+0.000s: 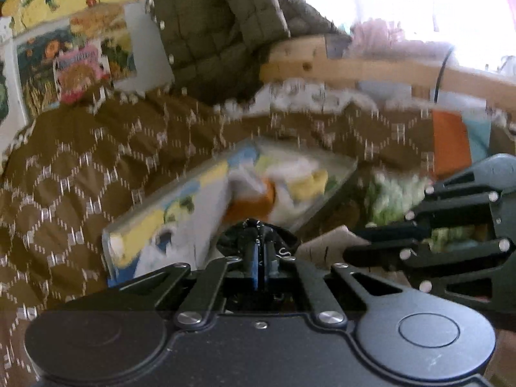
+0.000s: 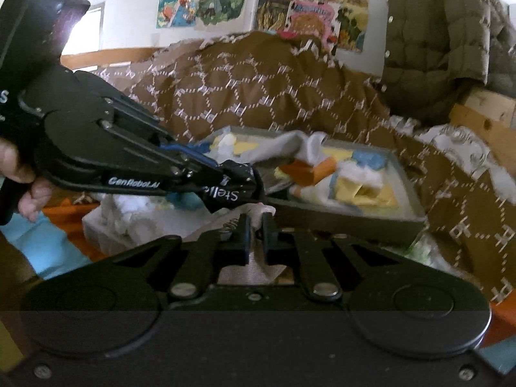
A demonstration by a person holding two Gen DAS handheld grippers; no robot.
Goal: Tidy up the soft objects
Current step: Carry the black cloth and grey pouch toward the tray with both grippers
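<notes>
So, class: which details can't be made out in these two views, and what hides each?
- Left gripper tips: left view, black fabric covers them.
- Tray contents: left view, motion blur.
- Cloth in right gripper: right view, gripper hides most.
- Jacket: right view, cut off at top edge.

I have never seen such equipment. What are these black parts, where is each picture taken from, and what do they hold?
A person holds two hand tools, each ending in a two-finger claw with a camera looking along its fingers. One picture is from the left claw, the other from the right claw. Ahead, on a brown patterned blanket, lies a shallow grey tray of soft cloths. The left claw also shows in the right view, shut on a dark fabric. The right claw is shut on a pale cloth.
</notes>
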